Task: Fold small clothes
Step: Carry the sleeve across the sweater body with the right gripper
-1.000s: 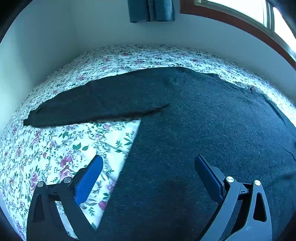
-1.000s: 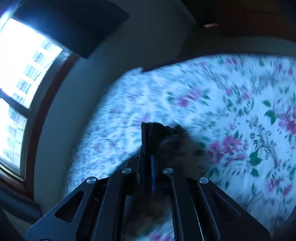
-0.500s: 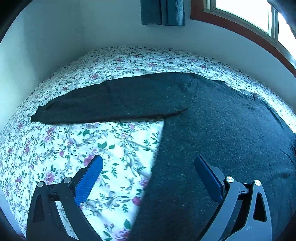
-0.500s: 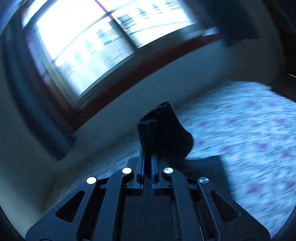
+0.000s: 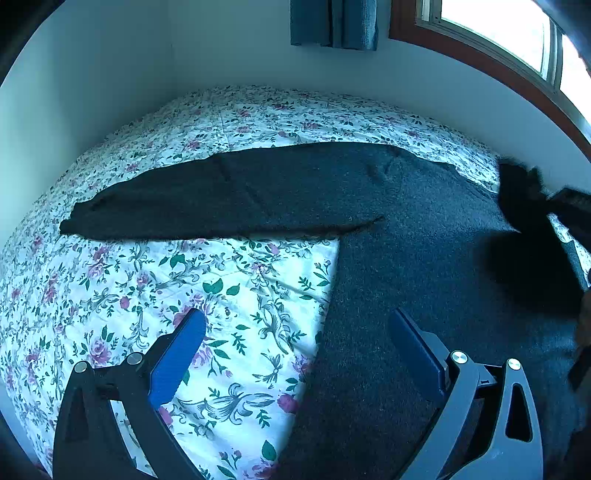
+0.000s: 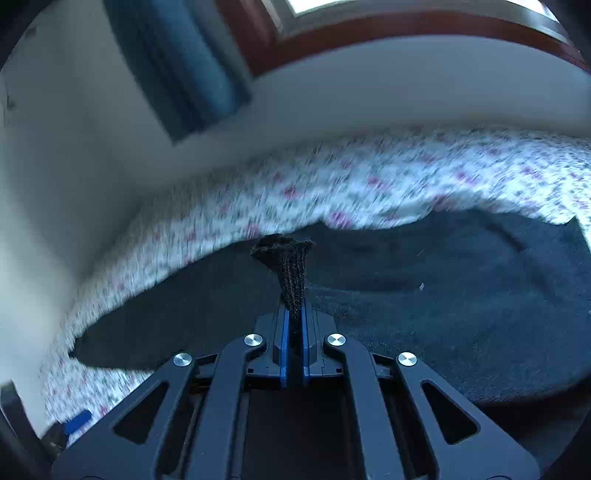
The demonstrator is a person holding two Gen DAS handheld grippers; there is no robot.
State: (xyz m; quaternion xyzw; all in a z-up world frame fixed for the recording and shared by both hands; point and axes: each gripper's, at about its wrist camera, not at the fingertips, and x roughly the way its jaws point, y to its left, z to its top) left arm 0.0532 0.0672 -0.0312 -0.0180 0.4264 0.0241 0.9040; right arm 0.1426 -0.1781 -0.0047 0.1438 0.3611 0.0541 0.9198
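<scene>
Right fingers (image 6: 293,325) pinch the dark knit garment's (image 5: 424,240) bunched cuff; left gripper (image 5: 295,332) gapes.

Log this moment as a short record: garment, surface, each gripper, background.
garment: dark knit sweater spread flat on the bed, one sleeve stretched out to the side
surface: floral bedsheet
left gripper: jaws open, empty, above the sweater's edge
right gripper: jaws shut on a pinched fold of the knit, lifted over the sweater
background: window, blue curtain
</scene>
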